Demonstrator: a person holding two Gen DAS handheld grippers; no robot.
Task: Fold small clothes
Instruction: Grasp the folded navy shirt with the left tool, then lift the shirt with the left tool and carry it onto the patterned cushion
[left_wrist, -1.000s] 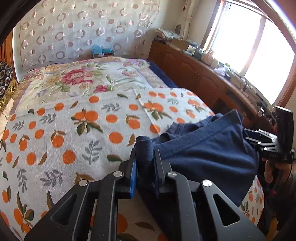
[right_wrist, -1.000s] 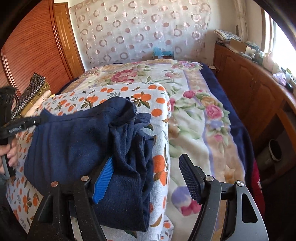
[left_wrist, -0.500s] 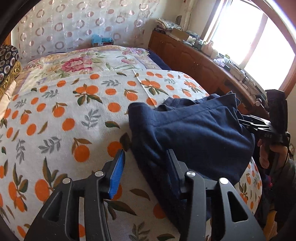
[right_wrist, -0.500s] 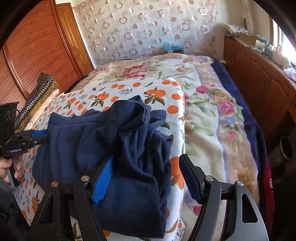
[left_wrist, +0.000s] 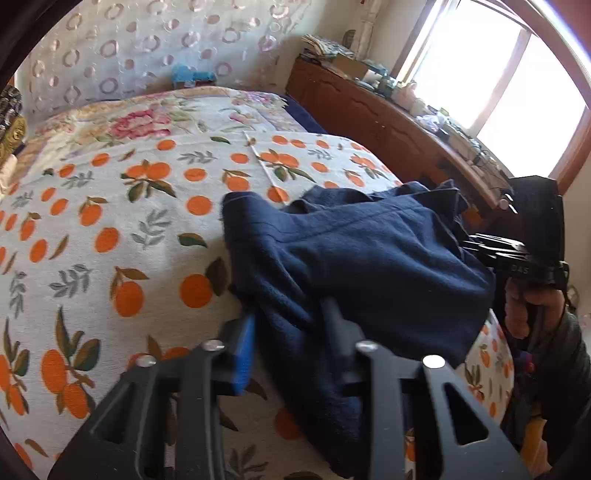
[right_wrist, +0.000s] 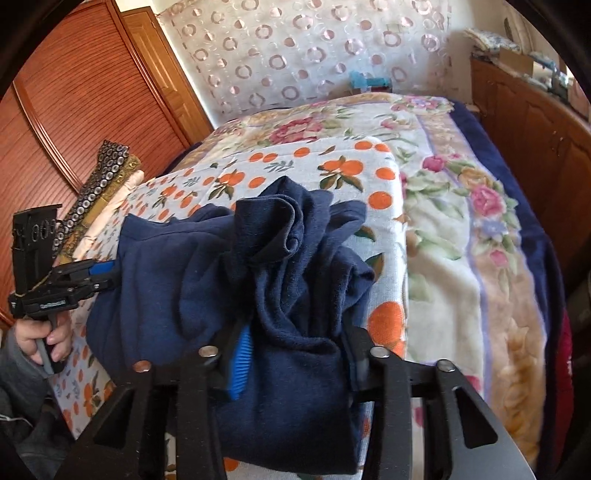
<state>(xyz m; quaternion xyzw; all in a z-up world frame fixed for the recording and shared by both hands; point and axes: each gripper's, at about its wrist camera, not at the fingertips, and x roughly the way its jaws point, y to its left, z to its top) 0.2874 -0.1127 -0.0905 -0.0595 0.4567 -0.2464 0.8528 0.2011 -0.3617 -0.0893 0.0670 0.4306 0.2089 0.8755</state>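
On the orange-print blanket (left_wrist: 110, 206) the navy garment (left_wrist: 369, 258) lies bunched and barely folded — the left gripper (left_wrist: 291, 343) and right gripper (right_wrist: 299, 354) are both closing on its near edge — most folding remains.

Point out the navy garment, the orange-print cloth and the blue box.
navy garment (right_wrist: 177, 280): right wrist view, flat left panel.
orange-print cloth (left_wrist: 110, 206): left wrist view, bare stretch.
blue box (left_wrist: 192, 75): left wrist view, front face.
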